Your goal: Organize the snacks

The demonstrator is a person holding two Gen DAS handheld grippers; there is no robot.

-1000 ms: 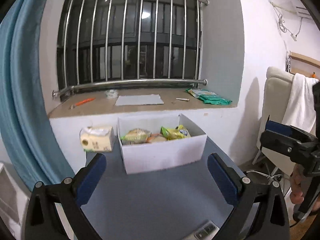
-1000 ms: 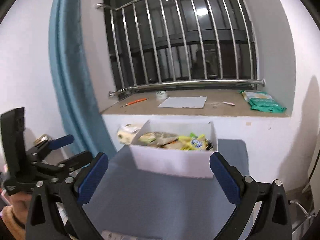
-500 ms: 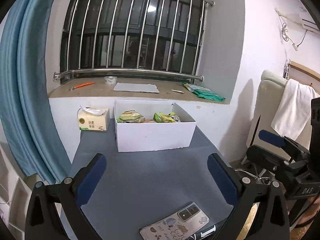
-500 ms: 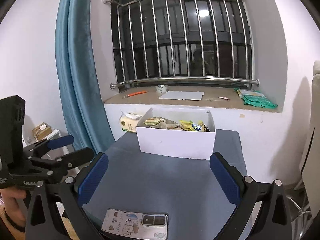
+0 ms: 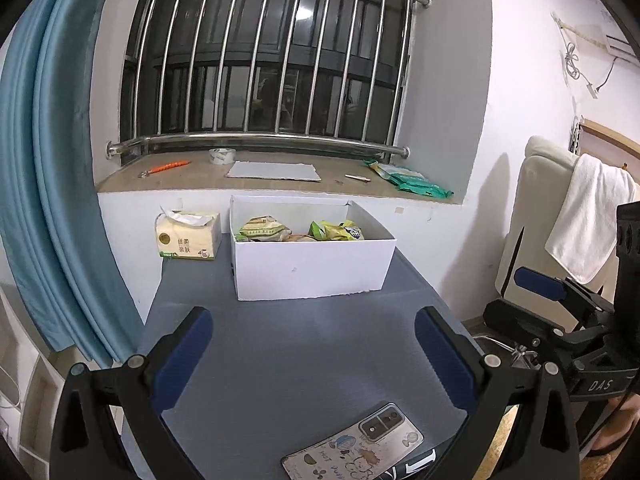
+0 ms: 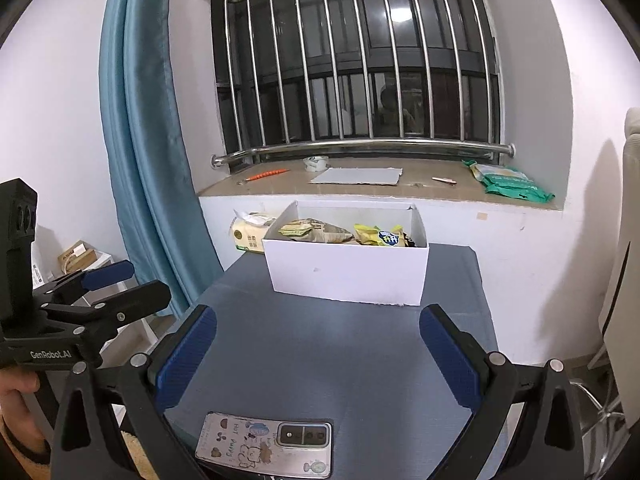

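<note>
One white box (image 5: 312,264) is sitting at the far end of the blue-grey worktop (image 5: 304,352), against the wall under the sill. Snack packets (image 5: 262,229) are lying inside it: at least three are showing, a pale green-and-tan one at left, a yellow-green one (image 6: 378,235) at right, and something brownish between; more may be hiding beneath. None are lying loose on the worktop.

Left tool (image 5: 312,356) is hanging spread wide and holding nothing, well short of the box. Right tool (image 6: 316,360) is likewise gaping and carrying nothing, off the near edge.

One phone (image 6: 266,444) in a cartoon case is resting at the near edge, just below both tools. One tissue pack (image 5: 188,236) is standing just beside the box's left wall.

Risks, as judged: a low forward reach could be clipping the phone and sliding it off the edge. The box looks light; pushing a finger against its wall could be shoving it into the tissues. Crinkly packets could be slipping from a shallow pinch.
</note>
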